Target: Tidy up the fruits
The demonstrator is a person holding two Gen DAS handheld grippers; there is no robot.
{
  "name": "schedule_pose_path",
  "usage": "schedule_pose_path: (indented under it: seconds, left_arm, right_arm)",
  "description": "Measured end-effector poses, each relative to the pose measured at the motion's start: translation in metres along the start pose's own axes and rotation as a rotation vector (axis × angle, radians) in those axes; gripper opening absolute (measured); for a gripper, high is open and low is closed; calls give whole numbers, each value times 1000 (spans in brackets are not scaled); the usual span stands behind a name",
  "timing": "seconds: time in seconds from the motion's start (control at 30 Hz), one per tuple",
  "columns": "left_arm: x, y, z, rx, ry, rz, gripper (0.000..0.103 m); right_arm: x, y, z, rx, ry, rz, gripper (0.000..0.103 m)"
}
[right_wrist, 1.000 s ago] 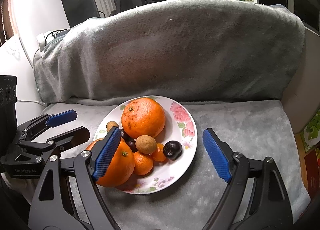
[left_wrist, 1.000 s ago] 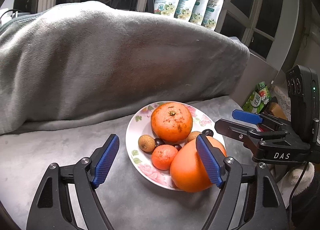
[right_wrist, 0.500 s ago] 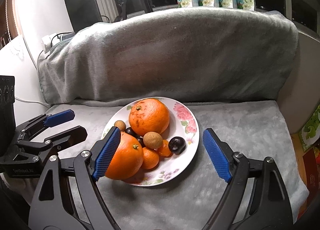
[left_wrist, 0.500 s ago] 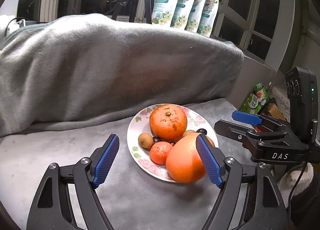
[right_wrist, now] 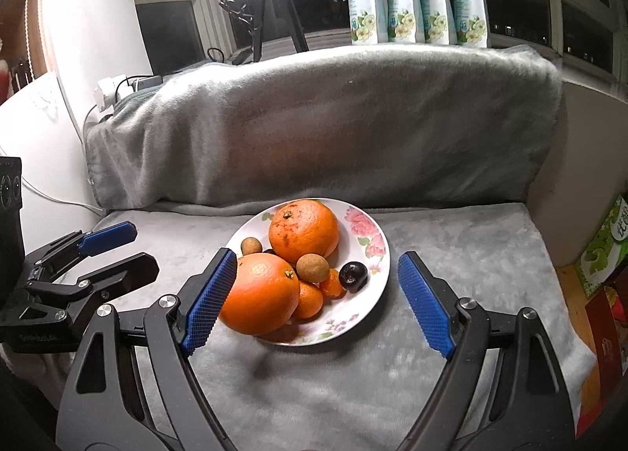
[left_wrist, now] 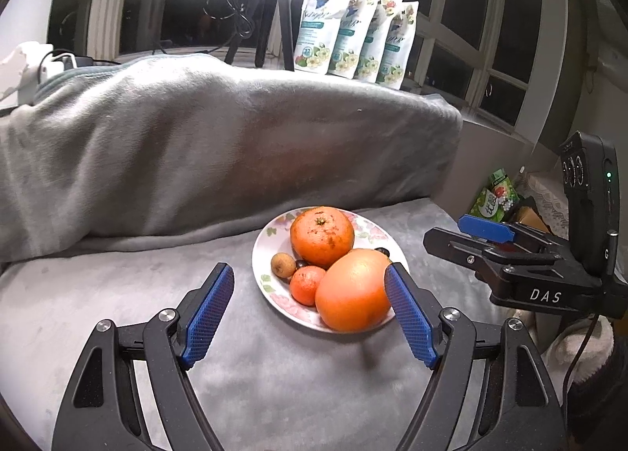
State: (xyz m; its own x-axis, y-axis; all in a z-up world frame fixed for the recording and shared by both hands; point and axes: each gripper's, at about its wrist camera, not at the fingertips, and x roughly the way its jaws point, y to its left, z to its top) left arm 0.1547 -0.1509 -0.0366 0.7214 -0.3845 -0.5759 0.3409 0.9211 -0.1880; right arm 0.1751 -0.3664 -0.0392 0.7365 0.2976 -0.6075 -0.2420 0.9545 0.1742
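A floral white plate (left_wrist: 262, 254) (right_wrist: 375, 254) sits on the grey blanket and holds two large oranges (left_wrist: 321, 236) (left_wrist: 353, 300), small tangerines (left_wrist: 307, 284), brown longans (left_wrist: 282, 264) (right_wrist: 313, 267) and a dark plum (right_wrist: 353, 275). My left gripper (left_wrist: 310, 313) is open and empty, pulled back in front of the plate. My right gripper (right_wrist: 318, 298) is open and empty, also in front of the plate. Each gripper shows in the other's view, the right one (left_wrist: 471, 235) and the left one (right_wrist: 114, 251).
A blanket-covered backrest (left_wrist: 219, 145) rises behind the plate. Several refill pouches (left_wrist: 353, 42) and a tripod (left_wrist: 271, 15) stand on the windowsill. Boxes and packets (right_wrist: 604, 251) lie off the right edge of the seat. A power strip (right_wrist: 117, 88) lies at left.
Both grippers have drawn back and up from the plate, so the fruit looks smaller and farther. The fruit has not moved on the plate.
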Motion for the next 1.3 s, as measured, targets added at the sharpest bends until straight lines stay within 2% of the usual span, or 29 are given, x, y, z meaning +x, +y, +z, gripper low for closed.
schedule_pose_path:
  seconds: [0.13,0.43,0.47,0.53,0.73,1.0,1.3]
  left_arm:
    - [-14,1,-6,-6,-15,7,79]
    - [-50,-5,-21,1,-59,36,81]
    - [-54,-5,-23,1,-64,38,82]
    - [-61,-6,-27,-1,-72,48,82]
    - [-75,-3,-39,-24,-81,78,82]
    - [-90,-3,-48,-23,-80,127,83]
    - [-94,-2,-47,-26,-88,147,83]
  right_arm:
    - [-13,6,-3,-1,-11,-7,87]
    - [-43,27,-16,-32,-48,-97,87]
    - [-47,30,-17,-35,-57,-110,88]
    - [-54,34,-19,-36,-76,-129,103]
    - [-73,48,-27,-40,-149,-185,103]
    - [-79,55,-38,-11,-147,-170,103]
    - [-80,55,-39,-8,-148,-168,103]
